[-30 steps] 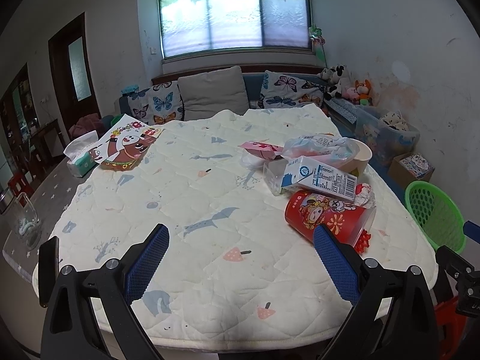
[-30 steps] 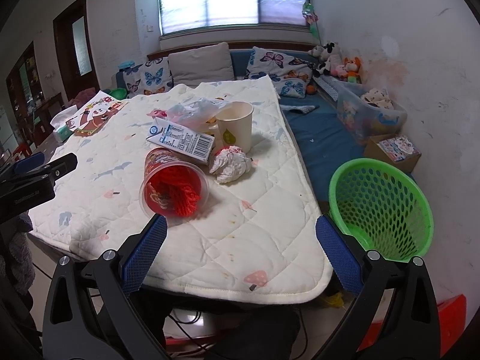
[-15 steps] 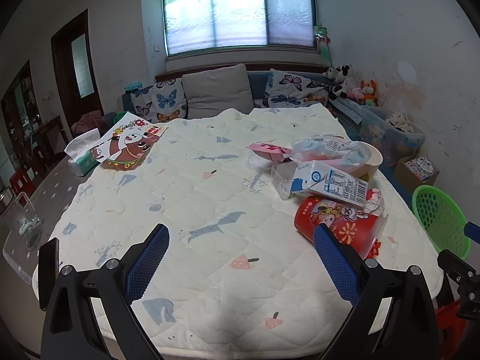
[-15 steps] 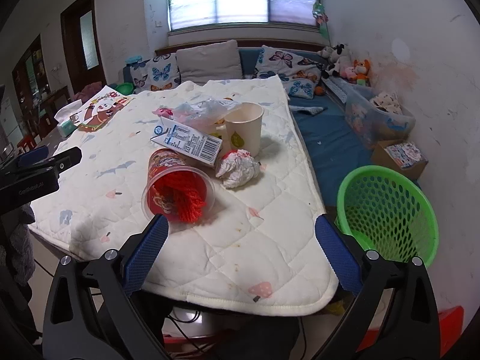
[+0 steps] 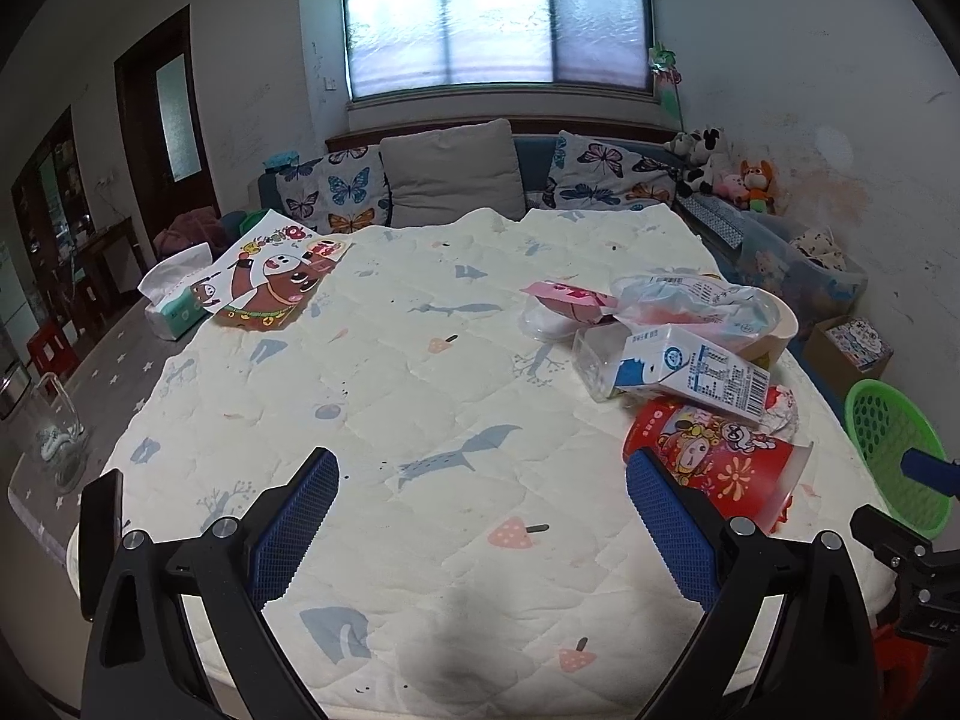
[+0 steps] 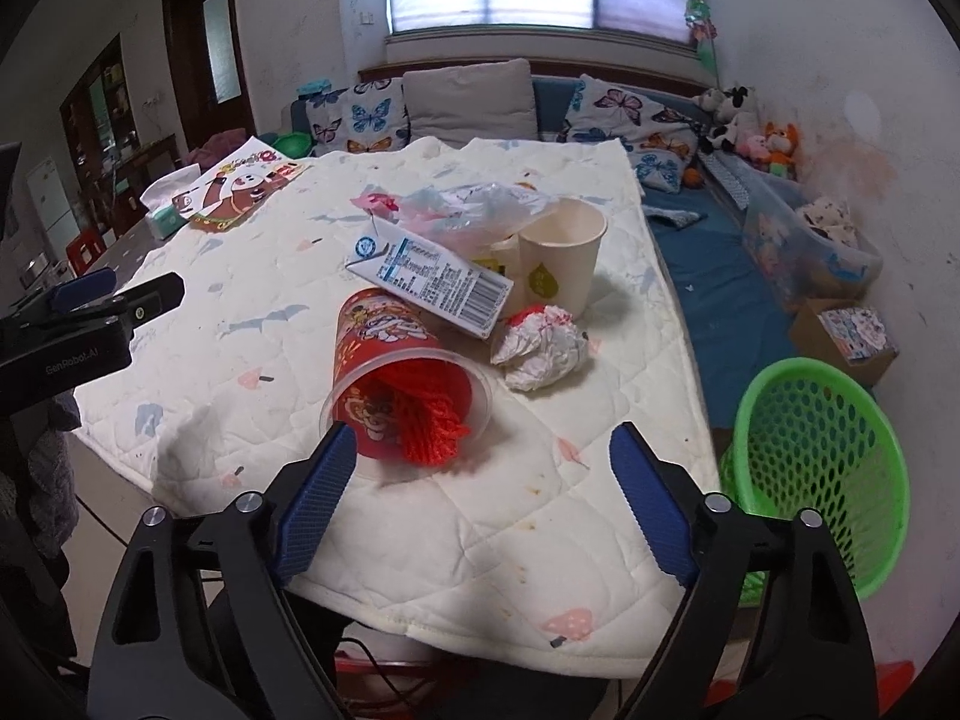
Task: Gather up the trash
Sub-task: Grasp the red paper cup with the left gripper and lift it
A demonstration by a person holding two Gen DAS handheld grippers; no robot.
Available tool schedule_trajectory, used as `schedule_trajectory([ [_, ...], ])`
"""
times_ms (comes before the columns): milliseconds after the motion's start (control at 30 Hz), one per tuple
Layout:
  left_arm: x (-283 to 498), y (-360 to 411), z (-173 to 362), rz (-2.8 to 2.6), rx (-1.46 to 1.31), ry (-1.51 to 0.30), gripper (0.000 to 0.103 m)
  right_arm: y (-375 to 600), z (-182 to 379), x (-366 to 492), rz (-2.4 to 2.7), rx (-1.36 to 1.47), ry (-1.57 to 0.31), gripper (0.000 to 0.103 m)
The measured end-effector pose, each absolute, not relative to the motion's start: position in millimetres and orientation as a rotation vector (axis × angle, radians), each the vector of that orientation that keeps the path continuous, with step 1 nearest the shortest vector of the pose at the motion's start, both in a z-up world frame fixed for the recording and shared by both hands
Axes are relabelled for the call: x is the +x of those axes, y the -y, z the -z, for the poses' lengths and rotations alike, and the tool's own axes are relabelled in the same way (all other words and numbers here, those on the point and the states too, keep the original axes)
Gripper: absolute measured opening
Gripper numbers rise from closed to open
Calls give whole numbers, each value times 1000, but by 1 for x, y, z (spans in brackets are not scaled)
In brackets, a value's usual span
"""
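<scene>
I am narrowing my empty right gripper (image 6: 480, 462) toward the tipped red printed plastic cup (image 6: 399, 372) on the quilted table (image 6: 522, 516), a light, crushable thing best pinched across its rim.

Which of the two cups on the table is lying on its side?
The red printed cup, tipped over with red string spilling from its mouth. The plain cream paper cup behind it stands upright.

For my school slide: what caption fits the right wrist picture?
Right tool, jaws closing, nears a tipped red cup beside a green basket.
</scene>
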State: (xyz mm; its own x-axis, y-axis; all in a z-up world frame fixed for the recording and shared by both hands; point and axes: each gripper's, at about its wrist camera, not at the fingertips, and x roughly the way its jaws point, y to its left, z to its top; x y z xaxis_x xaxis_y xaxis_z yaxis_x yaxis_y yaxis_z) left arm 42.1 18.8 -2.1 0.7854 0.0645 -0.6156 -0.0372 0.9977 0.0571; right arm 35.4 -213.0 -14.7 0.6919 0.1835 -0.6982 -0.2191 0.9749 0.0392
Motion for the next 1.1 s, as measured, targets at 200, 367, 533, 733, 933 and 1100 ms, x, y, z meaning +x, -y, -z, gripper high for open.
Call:
schedule_trajectory([
  [200, 44, -17, 4, -44, 36, -678, 94, 218, 25, 39, -240, -12, -802, 69],
  [367, 44, -5, 6, 7, 37, -698, 94, 226, 28, 38, -233, 7, -811, 68],
  [533, 55, 1, 12, 73, -43, -784, 92, 235, 28, 35, -222, 18, -804, 68],
  [733, 78, 16, 20, 129, -122, -895, 88, 244, 34, 36, -220, 37, -811, 68],
  [933, 107, 28, 33, 166, -249, -1026, 88, 254, 38, 36, -220, 57, -812, 68],
  [1100, 128, 39, 46, 186, -337, -1116, 88, 263, 42, 38, -218, 79, -817, 68],
])
